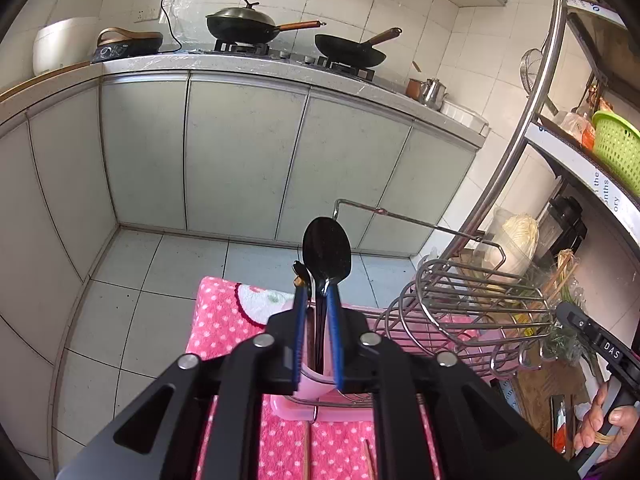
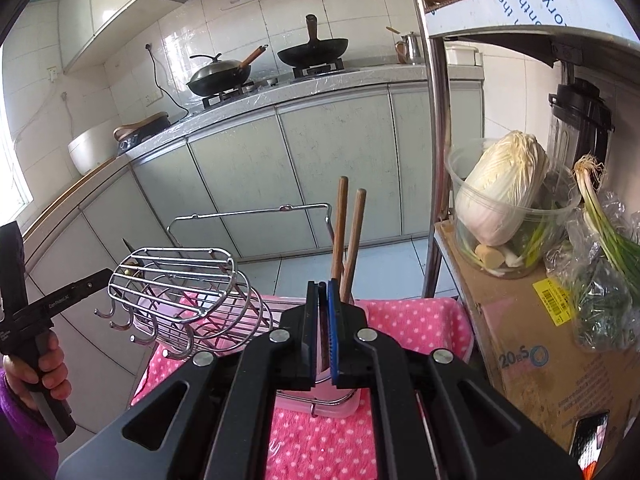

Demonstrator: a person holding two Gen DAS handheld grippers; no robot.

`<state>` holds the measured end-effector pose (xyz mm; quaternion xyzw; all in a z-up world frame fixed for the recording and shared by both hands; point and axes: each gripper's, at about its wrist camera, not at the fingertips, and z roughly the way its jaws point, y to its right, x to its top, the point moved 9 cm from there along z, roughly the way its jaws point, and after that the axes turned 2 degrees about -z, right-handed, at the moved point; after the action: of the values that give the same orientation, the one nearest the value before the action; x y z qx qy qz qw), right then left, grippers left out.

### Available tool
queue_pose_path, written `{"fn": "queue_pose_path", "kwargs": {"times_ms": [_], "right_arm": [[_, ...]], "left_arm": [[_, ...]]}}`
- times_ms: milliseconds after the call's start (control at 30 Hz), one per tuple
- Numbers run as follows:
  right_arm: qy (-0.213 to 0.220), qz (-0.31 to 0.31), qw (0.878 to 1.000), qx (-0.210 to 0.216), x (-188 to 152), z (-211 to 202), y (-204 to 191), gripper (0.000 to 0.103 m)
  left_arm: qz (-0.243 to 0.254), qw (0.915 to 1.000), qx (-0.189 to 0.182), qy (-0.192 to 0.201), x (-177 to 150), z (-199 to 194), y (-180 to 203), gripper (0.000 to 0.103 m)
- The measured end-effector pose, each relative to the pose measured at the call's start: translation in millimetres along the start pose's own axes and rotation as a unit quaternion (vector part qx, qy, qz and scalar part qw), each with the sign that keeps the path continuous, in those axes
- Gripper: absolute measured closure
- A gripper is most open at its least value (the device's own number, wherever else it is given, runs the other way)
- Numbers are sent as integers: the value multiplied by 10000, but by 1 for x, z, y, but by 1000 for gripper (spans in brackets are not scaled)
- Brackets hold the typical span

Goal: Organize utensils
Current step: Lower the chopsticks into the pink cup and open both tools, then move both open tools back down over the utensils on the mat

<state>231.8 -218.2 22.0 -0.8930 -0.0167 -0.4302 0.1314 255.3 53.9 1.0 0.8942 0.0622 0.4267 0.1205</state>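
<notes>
Presently: left gripper, blue-padded jaws clamped on the neck of a glossy black plastic spoon, bowl pointing to 12 o'clock, long axis upright, handle down in a pink plastic holder, presumably for slotting in. Right gripper, jaws pressed together, apparently pinching a dark thin item; two brown wooden chopsticks stand just beyond at 1 o'clock, near-vertical. Steel wire rack at 10 o'clock, on pink dotted towel.
</notes>
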Motion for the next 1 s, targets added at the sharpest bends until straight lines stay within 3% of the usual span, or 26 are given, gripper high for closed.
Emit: {"fn": "queue_pose_path", "kwargs": {"times_ms": [33,100,467,733,1000], "right_arm": [[22,15,10000,17,1,-2,1,89],[100,28,9999,60,4,-8,1,69],[439,-84,9990,-43,9,-45,-1,69],[619,-125,9980,21,-18,-79,-14,69],[-55,184,9991,380,-85,-64,-25,69]], "left_arm": [[-16,10000,-23,32,1,-3,0,82],[-29,9999,-43,108,3,-9,0,77],[-63,9993,-108,366,8,-47,-2,76],[-20,9984,-263,500,-9,-85,2,76],[-12,9990,-397,219,-48,-92,2,76]]}}
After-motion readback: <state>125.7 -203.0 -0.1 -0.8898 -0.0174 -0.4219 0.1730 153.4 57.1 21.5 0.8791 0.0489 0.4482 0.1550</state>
